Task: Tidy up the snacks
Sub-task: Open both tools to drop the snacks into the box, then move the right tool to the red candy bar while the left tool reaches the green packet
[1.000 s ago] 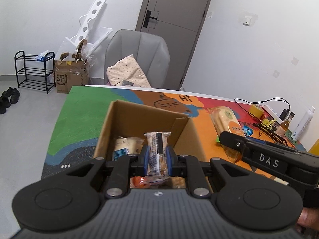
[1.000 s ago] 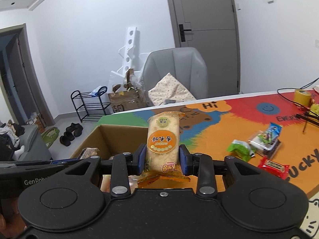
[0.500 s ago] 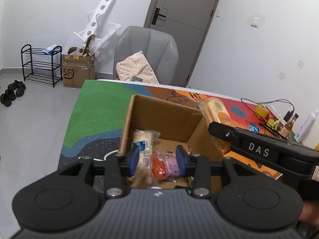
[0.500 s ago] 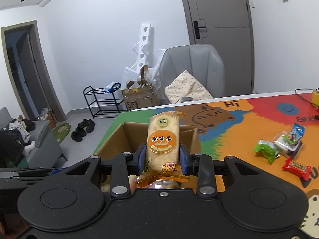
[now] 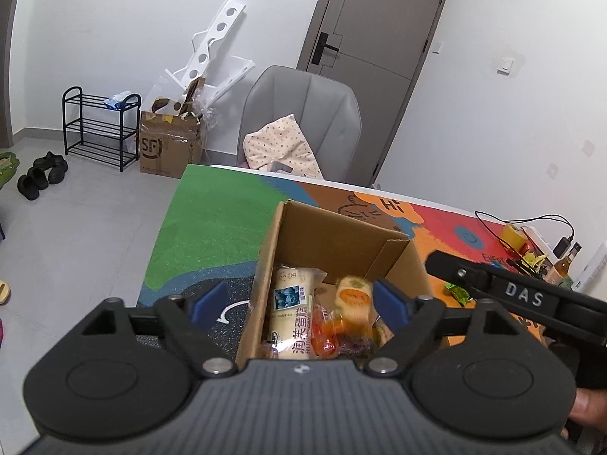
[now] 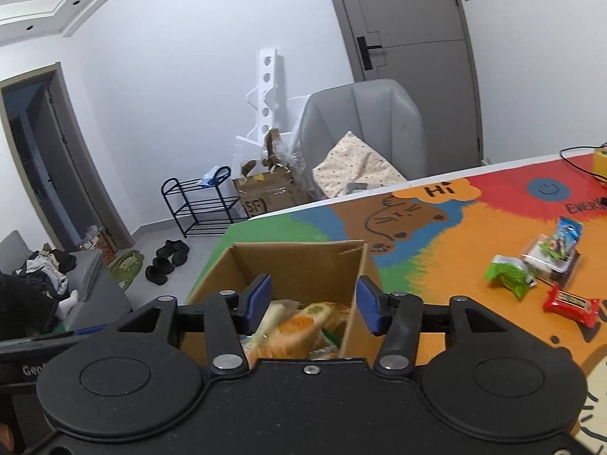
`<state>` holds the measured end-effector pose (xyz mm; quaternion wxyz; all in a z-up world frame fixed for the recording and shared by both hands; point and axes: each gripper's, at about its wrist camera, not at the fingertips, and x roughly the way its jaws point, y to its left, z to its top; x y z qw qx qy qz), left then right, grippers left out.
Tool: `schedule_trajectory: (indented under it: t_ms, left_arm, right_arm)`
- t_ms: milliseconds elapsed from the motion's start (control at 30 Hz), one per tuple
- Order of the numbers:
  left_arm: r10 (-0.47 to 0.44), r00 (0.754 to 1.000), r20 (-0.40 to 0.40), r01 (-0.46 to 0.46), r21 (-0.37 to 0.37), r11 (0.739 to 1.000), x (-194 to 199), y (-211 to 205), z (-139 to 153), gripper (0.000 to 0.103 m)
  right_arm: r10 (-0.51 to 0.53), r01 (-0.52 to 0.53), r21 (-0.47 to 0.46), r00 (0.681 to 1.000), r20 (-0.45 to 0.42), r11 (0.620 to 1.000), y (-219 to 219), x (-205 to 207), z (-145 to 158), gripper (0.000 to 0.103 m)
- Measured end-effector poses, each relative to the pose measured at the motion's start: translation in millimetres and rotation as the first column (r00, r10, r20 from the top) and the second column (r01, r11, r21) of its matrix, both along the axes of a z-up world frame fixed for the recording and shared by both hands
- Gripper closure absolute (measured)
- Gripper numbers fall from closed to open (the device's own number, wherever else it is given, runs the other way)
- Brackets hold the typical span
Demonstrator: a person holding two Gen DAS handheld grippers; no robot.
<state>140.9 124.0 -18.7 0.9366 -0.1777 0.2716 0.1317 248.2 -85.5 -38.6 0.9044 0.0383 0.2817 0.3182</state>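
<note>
Both snack packets have dropped into the open brown cardboard box point(image 5: 334, 235) on the colourful table point(image 6: 455, 250). Left hand-held gripper point(image 5: 299, 303) and right hand-held gripper point(image 6: 313, 299) have just been opening, wide, nothing gripped, above it.

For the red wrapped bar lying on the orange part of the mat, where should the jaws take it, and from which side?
Probably across the middle of the red bar, coming from above with the right gripper, which is open. The bar lies flat on the mat, long and narrow, so the jaws should span its short width. It lies apart from the green packet, leaving room on both long sides.
</note>
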Motion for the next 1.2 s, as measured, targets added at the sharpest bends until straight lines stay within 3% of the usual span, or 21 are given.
schedule_trajectory:
  t_ms: [367, 700, 867, 1200]
  left_arm:
    - [0.024, 1.0, -0.016, -0.023, 0.034, 0.999, 4, -21, 0, 0.01]
    - [0.006, 1.0, -0.001, -0.006, 0.067, 0.998, 10, -53, 7, 0.009]
    - [-0.031, 0.999, 0.012, 0.03, 0.063, 0.998, 20, -75, 9, 0.008]
    - [-0.19, 0.982, 0.02, 0.189, 0.058, 0.98, 51, -123, 10, 0.008]
  right_arm:
    - [-0.036, 0.036, -0.002, 0.999, 0.026, 0.999, -42, 5, -2, 0.027]
    - [-0.106, 0.106, 0.002, 0.994, 0.008, 0.994, -91, 17, -11, 0.021]
    - [-0.139, 0.139, 0.004, 0.99, 0.01, 0.99, -117, 16, -11, 0.017]
    - [-0.224, 0.224, -0.007, 0.975, -0.001, 0.975, -169, 26, -16, 0.018]
